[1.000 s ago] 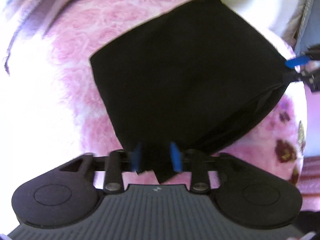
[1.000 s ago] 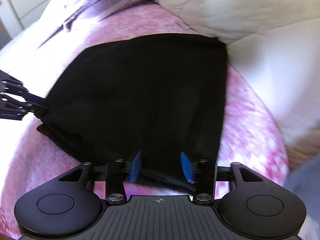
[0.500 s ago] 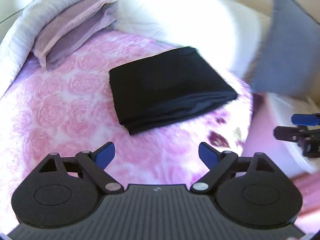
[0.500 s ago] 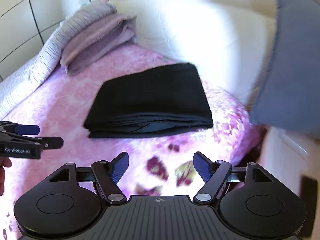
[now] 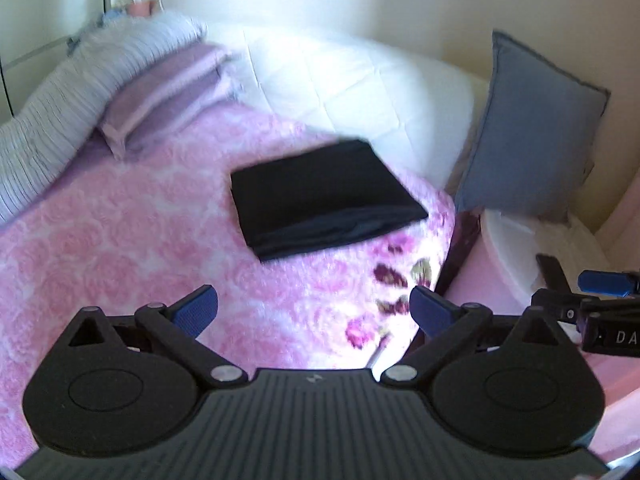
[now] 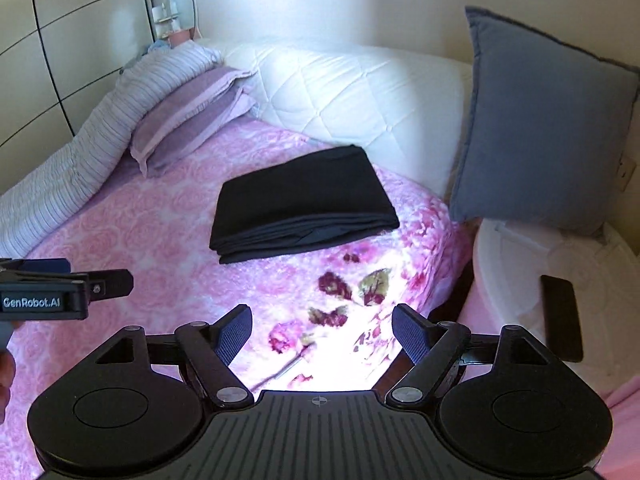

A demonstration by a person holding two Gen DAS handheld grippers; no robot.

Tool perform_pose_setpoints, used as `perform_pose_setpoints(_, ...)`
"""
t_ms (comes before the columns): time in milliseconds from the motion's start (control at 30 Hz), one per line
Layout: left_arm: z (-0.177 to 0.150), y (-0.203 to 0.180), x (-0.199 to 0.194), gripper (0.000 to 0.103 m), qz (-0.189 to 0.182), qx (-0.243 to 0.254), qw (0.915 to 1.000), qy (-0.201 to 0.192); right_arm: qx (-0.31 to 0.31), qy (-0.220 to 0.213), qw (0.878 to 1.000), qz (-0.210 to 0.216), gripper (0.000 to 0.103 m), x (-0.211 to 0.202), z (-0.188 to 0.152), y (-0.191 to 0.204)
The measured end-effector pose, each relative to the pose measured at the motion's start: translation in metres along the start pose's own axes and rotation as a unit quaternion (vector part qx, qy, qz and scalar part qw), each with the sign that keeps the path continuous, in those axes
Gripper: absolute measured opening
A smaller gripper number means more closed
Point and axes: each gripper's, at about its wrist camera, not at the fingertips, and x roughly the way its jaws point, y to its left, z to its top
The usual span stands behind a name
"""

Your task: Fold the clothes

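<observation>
Both my grippers empty, the black garment (image 6: 304, 200) folded on the bed.

My left gripper (image 5: 314, 312) and right gripper (image 6: 322, 334) hang with blue pads spread wide, holding nothing, well apart from the cloth. It lies as a flat rectangle (stacked edges facing me) on the pink floral blanket (image 6: 160, 240), near the white quilted pillow (image 6: 352, 88) and the blue cushion (image 6: 540, 128).

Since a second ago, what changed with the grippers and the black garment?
Both grippers let go of the black garment and pulled back toward the bed's near edge; left gripper and right gripper now open and empty. The garment stays folded on the pink blanket.
</observation>
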Motion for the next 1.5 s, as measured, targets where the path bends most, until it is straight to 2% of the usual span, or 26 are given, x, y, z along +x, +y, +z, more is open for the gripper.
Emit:
perform_pose_setpoints(267,-0.003,-0.006,-0.020,0.101,-0.006,0.001,0.9996,-0.029,-0.003,-0.013,1.000,-0.003,0.081,-0.013,0.006,0.009)
perform_pose_setpoints(533,-0.002,-0.005,-0.012,0.100,-0.009,-0.024,0.9996,-0.009,-0.008,-0.007,1.000,0.003,0.082,-0.010,0.005,0.015)
perform_pose_setpoints(767,-0.008,-0.008,-0.002,0.100,0.007,-0.010,0.9999,0.005,-0.027,-0.005,0.999,0.021,0.082,0.003,0.001,0.019)
perform_pose_setpoints(933,-0.008,-0.009,0.016,0.100,0.016,-0.023,0.9994,0.020,-0.050,-0.004,0.999,0.020,0.082,0.020,-0.001,0.018)
perform_pose_setpoints(1167,-0.004,-0.017,0.044,0.099,0.037,-0.053,0.9969,0.044,-0.041,0.009,0.999,0.030,0.082,0.043,-0.001,0.002)
perform_pose_setpoints(1500,0.001,-0.042,0.059,0.099,0.046,-0.059,0.9962,0.044,-0.036,0.031,0.998,0.038,0.082,0.058,0.010,-0.027)
